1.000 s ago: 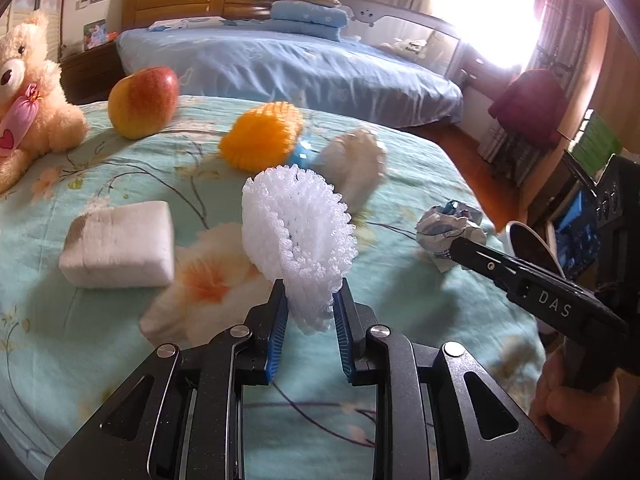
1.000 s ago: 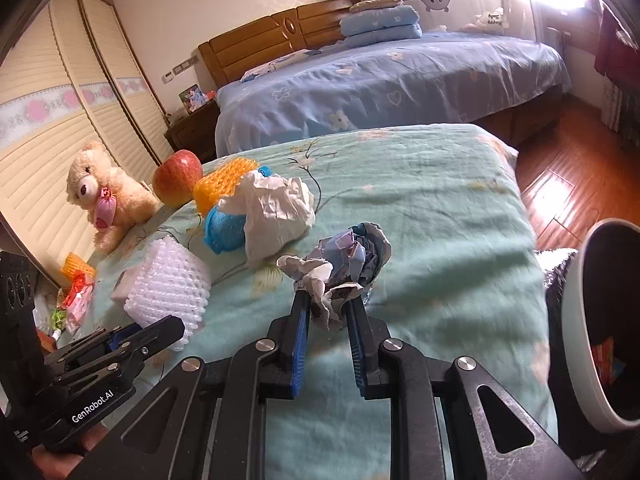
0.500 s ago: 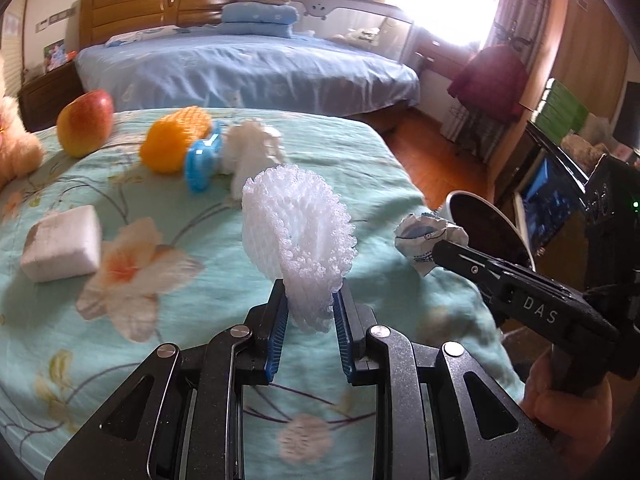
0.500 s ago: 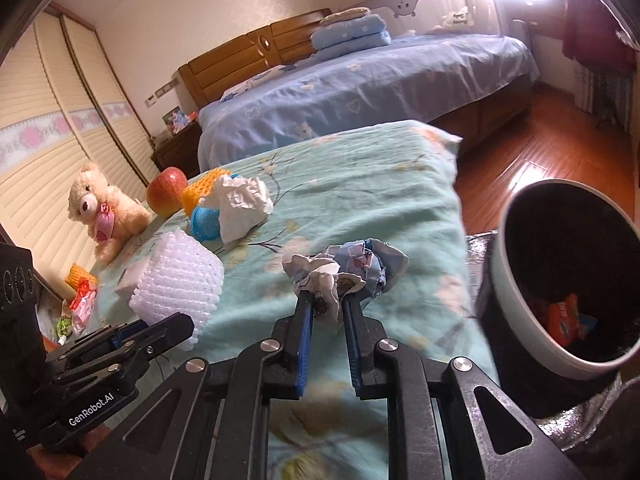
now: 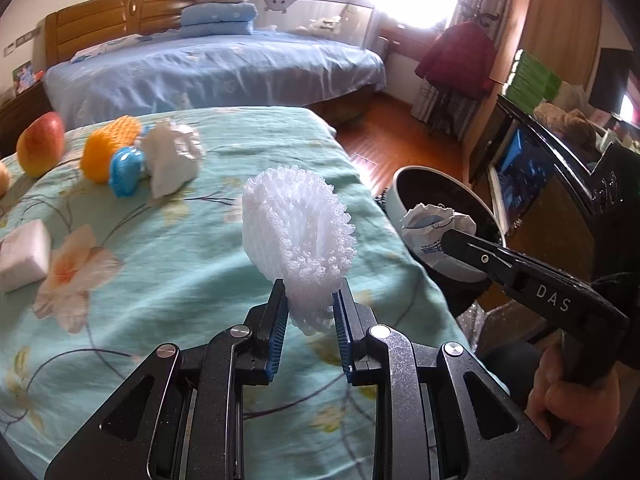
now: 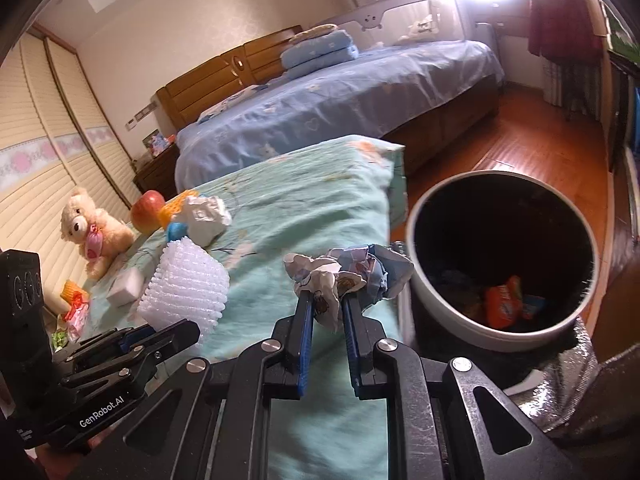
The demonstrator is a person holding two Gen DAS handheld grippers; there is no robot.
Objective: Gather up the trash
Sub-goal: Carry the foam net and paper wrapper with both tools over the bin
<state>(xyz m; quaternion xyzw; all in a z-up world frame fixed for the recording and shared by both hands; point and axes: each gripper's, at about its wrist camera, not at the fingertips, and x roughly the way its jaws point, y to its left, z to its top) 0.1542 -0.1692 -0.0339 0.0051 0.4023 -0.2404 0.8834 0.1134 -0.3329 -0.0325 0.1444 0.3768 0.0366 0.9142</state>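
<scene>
Home bedroom: blue-sheeted bed (image 5: 216, 68) (wooden headboard (image 5: 120, 12)), teddy bear (image 6: 94, 228).

Apple (image 5: 40, 144), teddy bear (image 6: 94, 230), perhaps sponge (image 5: 24, 254).

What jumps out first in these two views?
The left tool grips a white foam fruit net above the teal floral bedspread. The right tool pinches a crumpled printed paper wad beside the white-rimmed dark trash bin, which holds orange wrappers.

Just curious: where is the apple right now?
The apple lies at the far left of the green bed in the left view, beside the orange net; the teddy sits on its other side.
</scene>
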